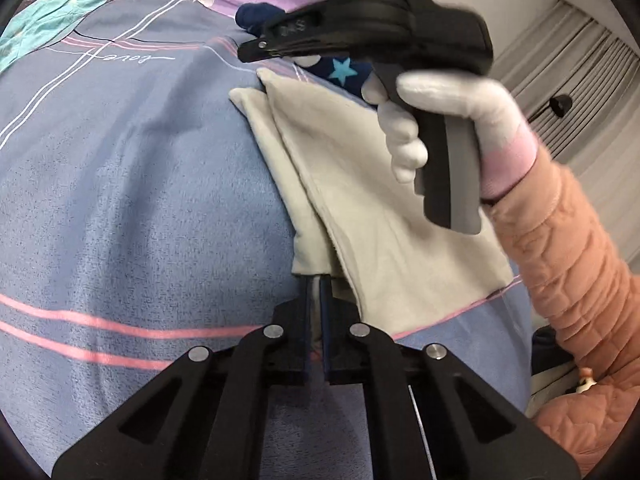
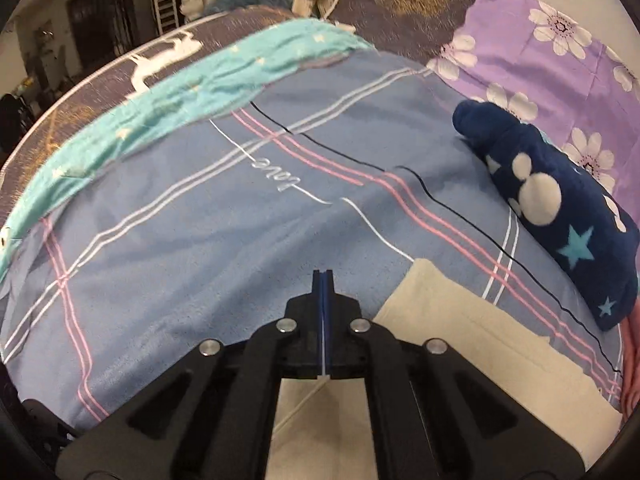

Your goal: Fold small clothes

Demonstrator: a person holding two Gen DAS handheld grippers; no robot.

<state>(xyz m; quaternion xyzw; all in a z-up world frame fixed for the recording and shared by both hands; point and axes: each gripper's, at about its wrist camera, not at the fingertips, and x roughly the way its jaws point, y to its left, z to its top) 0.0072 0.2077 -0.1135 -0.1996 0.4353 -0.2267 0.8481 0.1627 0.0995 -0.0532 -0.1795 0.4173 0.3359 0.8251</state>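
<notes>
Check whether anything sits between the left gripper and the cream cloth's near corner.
Nothing visible does. The left gripper, jaws shut, meets the near corner of the cream cloth. The navy star-print garment lies beyond the far edge, out of the way.

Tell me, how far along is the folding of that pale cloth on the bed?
Partly done. The pale cloth already lies doubled, one layer over another. In hand: the left gripper has its fingers shut on the near corner; the right gripper is shut by the far end, though I cannot tell whether it holds fabric. Left: further folds. The navy starry piece beside it may be finished or waiting.
</notes>
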